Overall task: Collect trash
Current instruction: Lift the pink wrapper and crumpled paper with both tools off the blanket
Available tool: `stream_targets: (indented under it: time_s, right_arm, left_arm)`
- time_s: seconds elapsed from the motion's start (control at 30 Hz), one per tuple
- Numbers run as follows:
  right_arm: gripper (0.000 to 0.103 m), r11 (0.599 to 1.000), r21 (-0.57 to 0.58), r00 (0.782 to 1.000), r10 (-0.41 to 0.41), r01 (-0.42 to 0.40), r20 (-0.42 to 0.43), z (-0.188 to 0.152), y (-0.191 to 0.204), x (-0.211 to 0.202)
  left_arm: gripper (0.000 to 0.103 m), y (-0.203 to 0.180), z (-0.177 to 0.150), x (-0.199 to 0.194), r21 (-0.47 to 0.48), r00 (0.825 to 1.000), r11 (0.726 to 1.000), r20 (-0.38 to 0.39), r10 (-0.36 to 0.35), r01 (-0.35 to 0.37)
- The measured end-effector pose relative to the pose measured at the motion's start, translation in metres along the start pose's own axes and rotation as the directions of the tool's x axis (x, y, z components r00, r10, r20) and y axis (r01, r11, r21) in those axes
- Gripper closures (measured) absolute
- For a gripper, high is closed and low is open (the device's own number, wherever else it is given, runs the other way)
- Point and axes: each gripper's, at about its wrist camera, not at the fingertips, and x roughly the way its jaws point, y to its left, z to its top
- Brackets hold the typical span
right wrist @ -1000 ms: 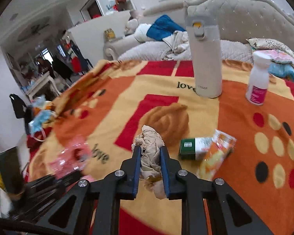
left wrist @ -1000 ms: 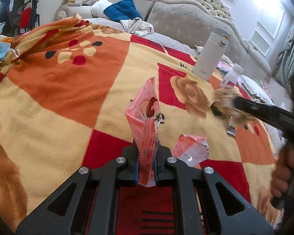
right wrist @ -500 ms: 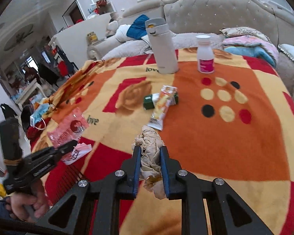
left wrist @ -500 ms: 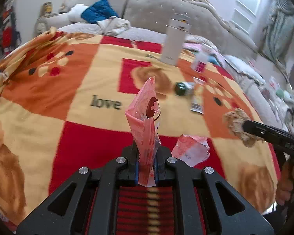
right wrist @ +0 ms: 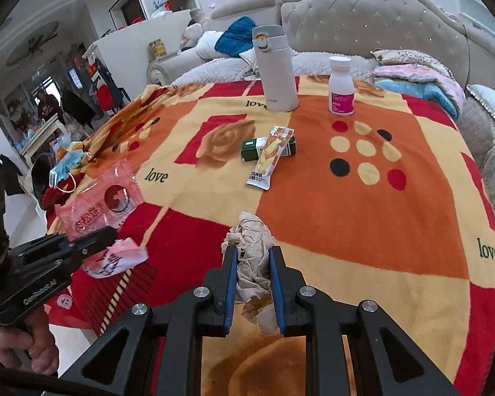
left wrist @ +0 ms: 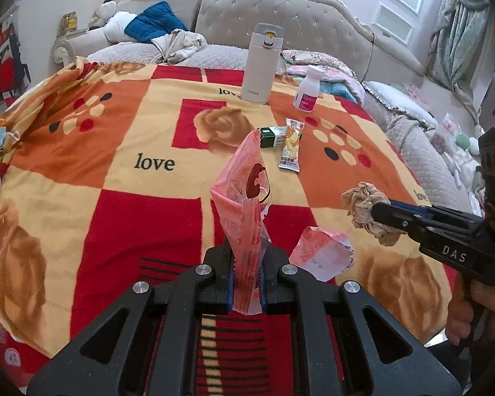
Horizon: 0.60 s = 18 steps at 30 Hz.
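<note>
Left tongs (left wrist: 246, 283) clamp the pink wrapper (left wrist: 244, 198); right tongs (right wrist: 254, 283) clamp crumpled tissue (right wrist: 252, 250).

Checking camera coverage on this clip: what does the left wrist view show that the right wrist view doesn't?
Only the left wrist view: curtains at the far right. Only the right wrist view: a face mask at the blanket's left edge. Both: the left gripper shut on a pink wrapper, the right gripper shut on a crumpled tissue, and the thermos.
</note>
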Motion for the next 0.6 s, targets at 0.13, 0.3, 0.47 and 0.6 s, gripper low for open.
stream_targets:
  time_s: [0.13, 0.3, 0.47, 0.6]
  right_arm:
    - [0.085, 1.000, -0.009, 1.000, -0.009, 0.009, 0.011, 0.000, 0.005, -0.008]
    - [0.085, 1.000, -0.014, 1.000, -0.009, 0.009, 0.026, 0.000, 0.011, -0.013]
    - [0.085, 1.000, -0.024, 1.000, -0.015, 0.016, 0.024, -0.004, 0.016, -0.017]
    - [0.085, 0.999, -0.030, 0.999, -0.018, 0.019, 0.031, -0.008, 0.014, -0.025]
  left_arm:
    - [0.095, 0.001, -0.002, -0.006, 0.001, 1.000, 1.000, -0.002, 0.003, -0.003]
    - [0.095, -0.001, 0.000, -0.013, 0.016, 1.000, 1.000, 0.004, 0.006, -0.006]
    - [0.095, -0.005, 0.001, -0.019, 0.015, 1.000, 1.000, 0.016, 0.003, -0.003]
    - [0.095, -0.011, -0.003, -0.018, 0.022, 1.000, 1.000, 0.015, 0.000, 0.000]
